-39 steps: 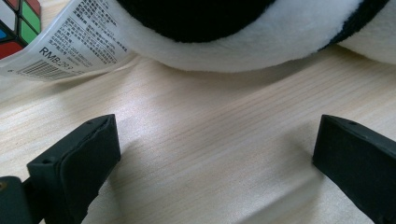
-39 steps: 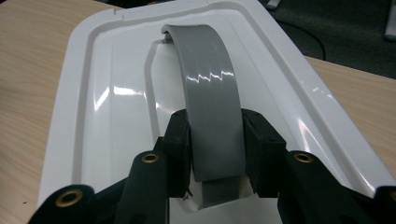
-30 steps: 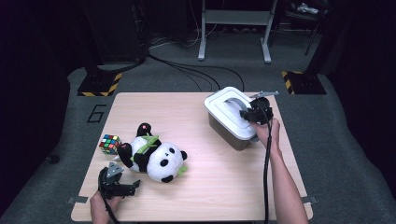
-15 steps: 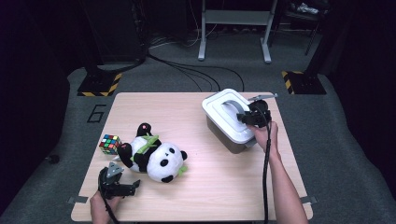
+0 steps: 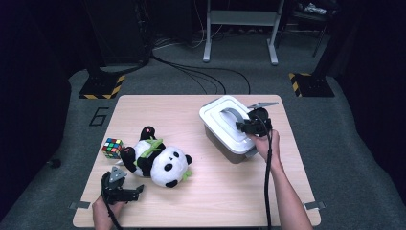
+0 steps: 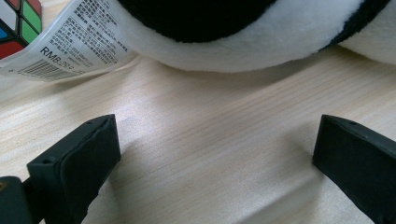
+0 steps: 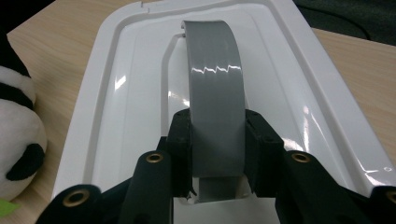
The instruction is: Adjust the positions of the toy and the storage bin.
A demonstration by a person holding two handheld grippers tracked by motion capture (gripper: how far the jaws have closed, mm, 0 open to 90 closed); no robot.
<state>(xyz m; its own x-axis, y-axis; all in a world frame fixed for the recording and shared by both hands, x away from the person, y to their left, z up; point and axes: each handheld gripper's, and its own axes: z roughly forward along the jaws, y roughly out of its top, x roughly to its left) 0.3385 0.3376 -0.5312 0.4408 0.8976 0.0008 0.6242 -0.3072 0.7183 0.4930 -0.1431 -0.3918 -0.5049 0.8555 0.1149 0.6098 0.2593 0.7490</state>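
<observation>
A white lid (image 5: 220, 125) with an arched grey handle (image 5: 233, 115) sits on a grey box (image 5: 235, 156) at the right of the table. My right gripper (image 5: 244, 127) is shut on that handle; in the right gripper view the pads (image 7: 182, 140) press both sides of the grey handle (image 7: 215, 93) above the lid (image 7: 116, 107). A black and white plush panda (image 5: 160, 160) lies at the left centre. My left gripper (image 5: 136, 191) rests low at the front left, open, its jaws wide apart over bare wood just short of the panda (image 6: 224, 28).
A colour cube (image 5: 112, 147) stands left of the panda, close to the table's left edge. The panda's printed label (image 6: 74, 42) lies on the wood beside the cube (image 6: 16, 23). The light wooden table (image 5: 210, 201) has bare room at its front middle.
My right gripper has moved left and toward the person, and the white lid has shifted with it. The left gripper and the panda have stayed put.
</observation>
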